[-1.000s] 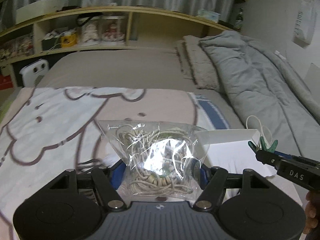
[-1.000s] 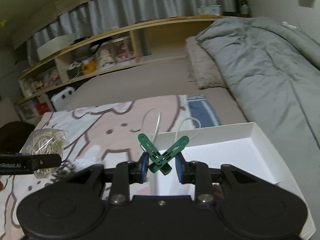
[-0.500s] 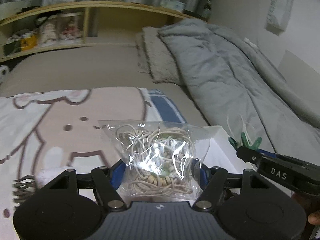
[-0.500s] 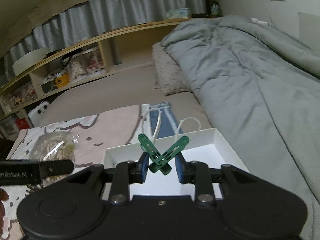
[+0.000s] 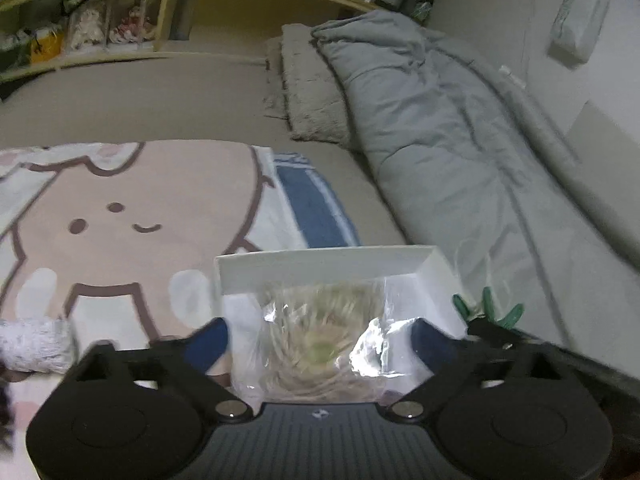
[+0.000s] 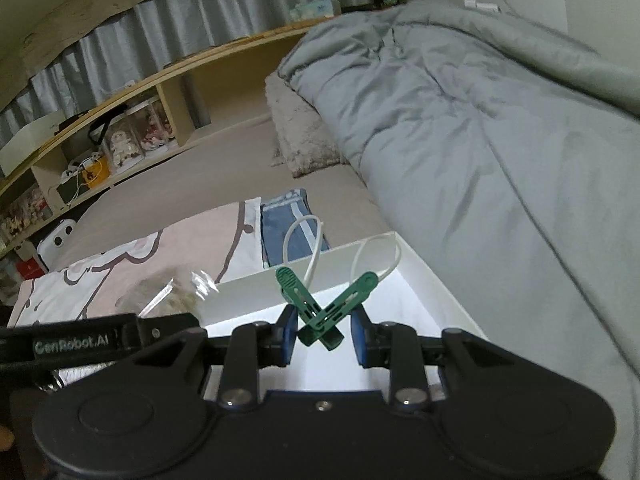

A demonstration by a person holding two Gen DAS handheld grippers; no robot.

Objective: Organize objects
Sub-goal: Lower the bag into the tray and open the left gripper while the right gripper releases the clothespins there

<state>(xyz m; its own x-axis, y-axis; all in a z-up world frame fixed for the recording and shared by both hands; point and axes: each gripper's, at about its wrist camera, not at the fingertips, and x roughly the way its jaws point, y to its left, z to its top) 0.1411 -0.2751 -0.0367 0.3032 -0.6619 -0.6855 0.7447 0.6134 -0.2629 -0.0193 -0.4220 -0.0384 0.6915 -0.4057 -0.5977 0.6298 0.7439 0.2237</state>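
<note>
That clear bag (image 5: 320, 344) is looking like crinkly glossy plastic, catching glare. The green clips (image 6: 326, 308) are showing as matt ribbed plastic. The white box (image 5: 320, 268) is coming across smooth and matt, the grey duvet (image 6: 480, 120) soft cloth, the shelf (image 6: 192, 72) plain wood.

A grey duvet (image 6: 480, 100) lies bunched along the bed; a fuzzy pillow (image 6: 304, 140) sits just beside it, a wooden shelf (image 6: 132, 92) beyond holding what look like dolls.
</note>
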